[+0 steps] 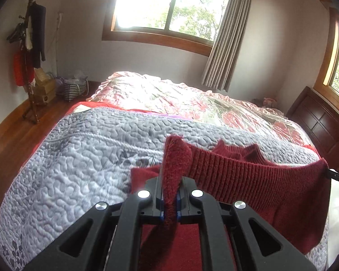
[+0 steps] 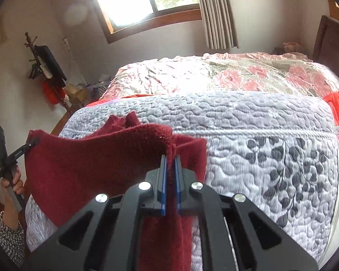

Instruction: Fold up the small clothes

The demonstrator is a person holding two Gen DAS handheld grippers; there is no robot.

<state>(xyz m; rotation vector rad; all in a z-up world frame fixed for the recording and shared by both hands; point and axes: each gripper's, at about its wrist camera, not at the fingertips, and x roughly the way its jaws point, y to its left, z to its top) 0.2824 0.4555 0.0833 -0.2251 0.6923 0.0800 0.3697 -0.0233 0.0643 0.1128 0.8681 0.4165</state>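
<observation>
Your left gripper (image 1: 169,194) has its jaws pinched on one corner of the dark red knitted sweater (image 1: 248,180); a fuzzy fold of the knit stands up out of the jaws and more of it hangs down between the fingers. Your right gripper (image 2: 170,180) has its jaws closed on the opposite corner, with the cloth's edge caught between the blue pads (image 2: 163,185). From the left jaws the sweater runs off to the right, stretched in a ribbed band to the right gripper's tip at the frame edge. From the right jaws it runs to the left, where your left hand (image 2: 11,187) grips the handle of the other tool. The garment hangs lifted between the two pairs of jaws, its collar pointing away from you beyond the stretched edge. Its lower part drapes down toward you below both jaws; whether the hem touches the bedding is hard to tell. Beneath and ahead of the jaws lies the bed (image 1: 67,158), covered by a grey quilted spread with a dark leaf print. Farther ahead of the jaws lies a pink floral quilt (image 1: 169,97). Far to the left of the jaws stands a wooden coat rack (image 1: 30,52) hung with clothes.
</observation>
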